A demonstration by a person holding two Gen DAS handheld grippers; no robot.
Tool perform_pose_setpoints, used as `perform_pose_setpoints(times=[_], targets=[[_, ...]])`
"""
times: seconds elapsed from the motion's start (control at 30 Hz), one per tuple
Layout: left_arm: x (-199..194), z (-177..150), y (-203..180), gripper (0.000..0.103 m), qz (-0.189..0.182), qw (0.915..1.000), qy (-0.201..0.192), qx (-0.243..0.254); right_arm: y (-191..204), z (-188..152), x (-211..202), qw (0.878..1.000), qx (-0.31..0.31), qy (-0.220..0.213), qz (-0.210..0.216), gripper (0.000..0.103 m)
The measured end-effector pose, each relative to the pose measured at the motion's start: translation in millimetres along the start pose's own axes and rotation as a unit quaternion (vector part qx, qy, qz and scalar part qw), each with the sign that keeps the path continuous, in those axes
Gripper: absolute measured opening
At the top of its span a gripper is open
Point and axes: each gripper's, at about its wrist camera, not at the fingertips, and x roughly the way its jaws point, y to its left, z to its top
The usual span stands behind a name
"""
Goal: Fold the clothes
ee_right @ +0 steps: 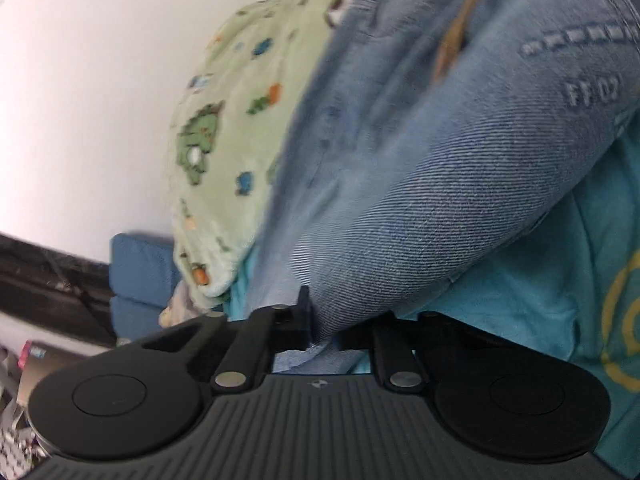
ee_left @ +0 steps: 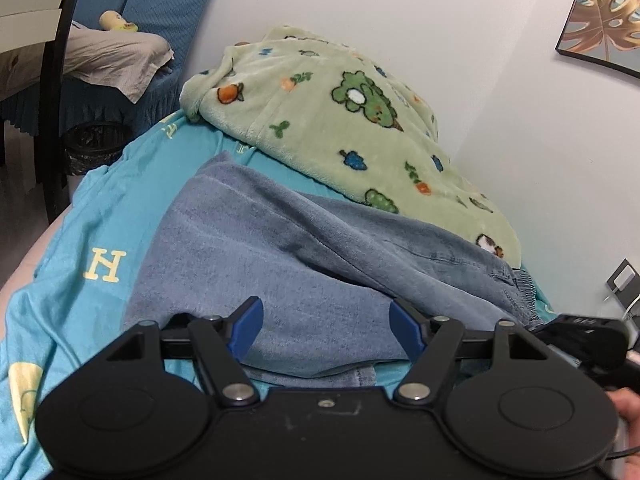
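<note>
Left gripper [ee_left: 326, 330]: released, blue pads spread wide, nothing between them; it hangs just above the near hem of the jeans [ee_left: 280, 264] without touching the cloth. Right gripper [ee_right: 320, 334]: clenched on the denim, a thick roll of the jeans [ee_right: 420, 168] rising from between its drawn-together fingers and filling the view ahead of it; the pads themselves are buried in the fabric. Directly ahead of the left gripper the jeans lie across the turquoise bedsheet [ee_left: 80, 216], one leg crossing over the other, with creases running diagonally; the elastic waistband sits ahead and to the right of it, near where the other tool shows at the frame edge. Judgement: the fold is at an early stage, as the garment is roughly doubled lengthwise but not squared, no neat crease is set, and one end is only now being taken up. Remaining, as judged: carry the gripped end over, align edges, flatten. Beyond the jeans, farther ahead, a green patterned fleece blanket [ee_left: 320, 120] lies bunched against the wall [ee_left: 400, 8], unfolded.
</note>
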Motion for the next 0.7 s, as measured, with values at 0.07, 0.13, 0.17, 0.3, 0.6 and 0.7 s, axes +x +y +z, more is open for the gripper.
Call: perform_pose_setpoints(times=[0.07, 0.13, 0.17, 0.3, 0.6, 0.7], targets=[[-4, 2, 0, 0.067, -0.003, 1.0000, -0.006, -0.003, 13, 1, -13, 1.000, -0.022, -0.010, 0.004, 0.007], [-8, 4, 1, 0.067, -0.007, 0.9999, -0.014, -0.008, 22, 3, -31, 0.999, -0.039, -0.016, 0.004, 0.007], [-11, 5, 2, 0.067, -0.008, 0.9997, -0.018, -0.011, 22, 2, -42, 0.999, -0.041, -0.016, 0.002, 0.007], [-23, 11, 5, 0.067, -0.015, 0.9991, -0.032, -0.025, 12, -4, -74, 0.998, -0.042, -0.009, -0.036, 0.006], [-27, 7, 4, 0.067, -0.028, 0.9992, -0.019, -0.022, -52, -52, -78, 0.976, -0.018, 0.041, -0.212, 0.006], [-24, 3, 2, 0.067, -0.025, 0.9995, -0.012, -0.013, -47, -59, -73, 0.973, -0.044, 0.039, -0.224, 0.015]])
